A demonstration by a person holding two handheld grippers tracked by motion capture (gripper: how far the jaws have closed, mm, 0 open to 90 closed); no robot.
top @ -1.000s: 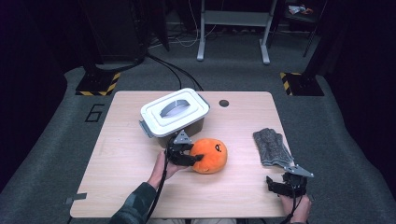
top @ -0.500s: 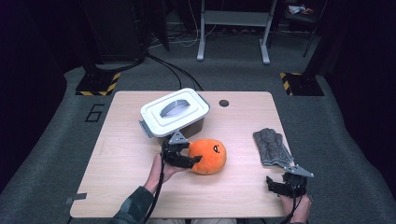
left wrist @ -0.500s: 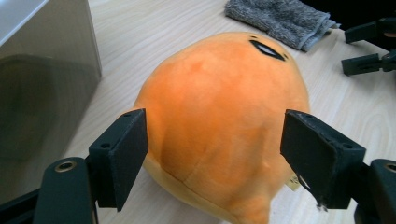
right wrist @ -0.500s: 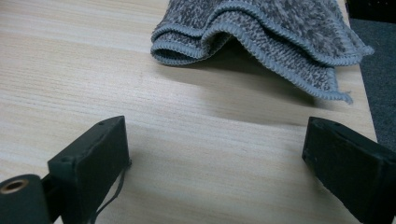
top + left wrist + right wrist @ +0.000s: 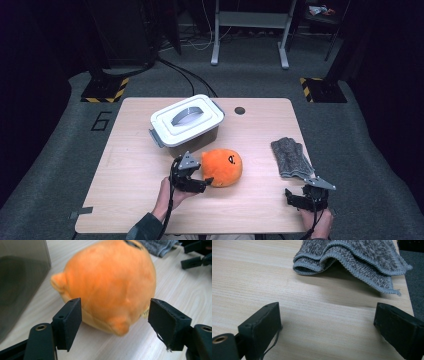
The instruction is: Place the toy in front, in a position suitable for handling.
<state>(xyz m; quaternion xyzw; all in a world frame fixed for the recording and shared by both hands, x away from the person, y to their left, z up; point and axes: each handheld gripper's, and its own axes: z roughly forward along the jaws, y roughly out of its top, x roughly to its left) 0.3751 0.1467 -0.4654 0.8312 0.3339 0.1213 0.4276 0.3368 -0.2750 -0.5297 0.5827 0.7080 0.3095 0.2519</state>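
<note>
- The left gripper (image 5: 115, 315) has its jaws apart around the near end of the orange plush toy (image 5: 110, 282); they have just been closing, and whether the pads touch is unclear.
- The toy lies mid-desk (image 5: 130, 170), beside the lidded white box (image 5: 186, 122), its face cut off in the left gripper view.
- The right gripper (image 5: 327, 327) is spread wide over bare desk, short of the folded grey cloth (image 5: 352, 257).

A lidded box (image 5: 186, 123) stood at the table's (image 5: 130, 175) far middle. Just before it, toward the person, lay a plush (image 5: 222, 167). A folded cloth (image 5: 290, 157) lay to the right, well apart from the plush, near the table's right edge.
</note>
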